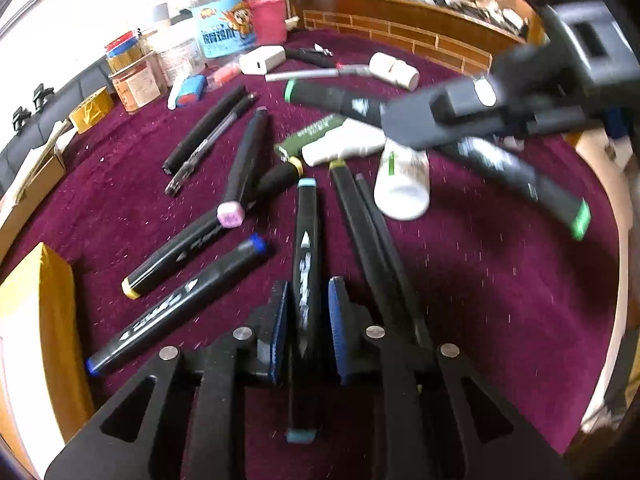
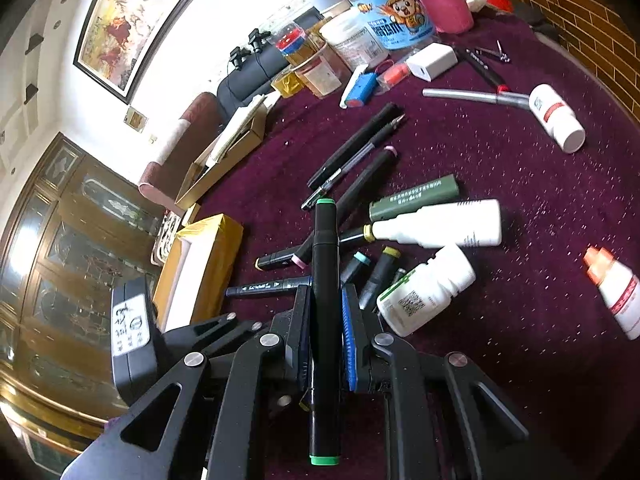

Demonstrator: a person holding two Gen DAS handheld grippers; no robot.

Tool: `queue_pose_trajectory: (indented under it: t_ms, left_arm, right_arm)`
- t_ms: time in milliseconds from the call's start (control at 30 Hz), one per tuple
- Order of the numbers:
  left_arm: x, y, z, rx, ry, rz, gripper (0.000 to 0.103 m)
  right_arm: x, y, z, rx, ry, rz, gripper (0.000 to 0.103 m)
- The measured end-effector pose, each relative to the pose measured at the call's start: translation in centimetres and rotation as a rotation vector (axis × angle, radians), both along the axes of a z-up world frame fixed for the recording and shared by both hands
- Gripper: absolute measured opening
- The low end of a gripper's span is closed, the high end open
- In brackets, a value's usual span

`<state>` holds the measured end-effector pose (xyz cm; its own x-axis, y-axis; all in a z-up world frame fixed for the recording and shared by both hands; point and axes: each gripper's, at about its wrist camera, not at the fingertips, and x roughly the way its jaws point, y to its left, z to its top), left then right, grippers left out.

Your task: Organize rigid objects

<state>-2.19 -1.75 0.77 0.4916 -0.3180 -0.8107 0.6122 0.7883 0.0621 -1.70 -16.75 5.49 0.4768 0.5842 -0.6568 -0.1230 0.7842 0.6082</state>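
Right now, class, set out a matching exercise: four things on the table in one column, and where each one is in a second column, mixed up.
1. green-capped marker
2. light-blue-capped marker
3. white charger
4. white bottle with orange cap

A. in the left hand-held gripper
B. lying alone at the right
C. in the right hand-held gripper
D. near the blue tub

Pairs: 1-C, 2-A, 3-D, 4-B
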Motion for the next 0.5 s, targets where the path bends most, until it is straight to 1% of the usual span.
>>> queue_pose_trajectory:
  t_ms: [33, 133, 233, 300, 367, 433, 500]
  left_arm:
    - [0.1, 0.1, 0.0, -0.014, 0.014, 0.005, 0.012]
    - [-0.6, 1.1, 0.5, -0.066, 0.032, 0.016, 0.011]
    - [-1.3, 4.4, 1.9, -0.200, 0.084, 0.065, 0.012]
    - [-2.2, 7.9, 3.5, -0.304, 0.104, 0.118, 0.012]
    - [-2.8, 10.9, 5.1, -0.368, 0.094, 0.166, 0.012]
    - [-3.2, 14.5, 7.1, -0.415, 0.060, 0.226, 0.012]
    - [-2.9, 17.7, 8.3, -0.435, 0.045, 0.300, 0.012]
  right_arm:
    - [-0.1, 0.1, 0.0, -0.001, 0.000, 0.002, 0.013]
    - [-0.5, 0.6, 0.5, -0.001, -0.014, 0.016, 0.013]
    - [-0.7, 1.6, 1.3, 0.009, -0.027, 0.032, 0.013]
    - [-0.6, 2.9, 1.9, 0.034, -0.033, 0.058, 0.013]
    - [-0.2, 4.6, 2.4, 0.066, -0.035, 0.091, 0.013]
    - [0.4, 7.2, 3.0, 0.091, -0.034, 0.135, 0.013]
    - [1.2, 10.1, 3.2, 0.107, -0.023, 0.172, 0.013]
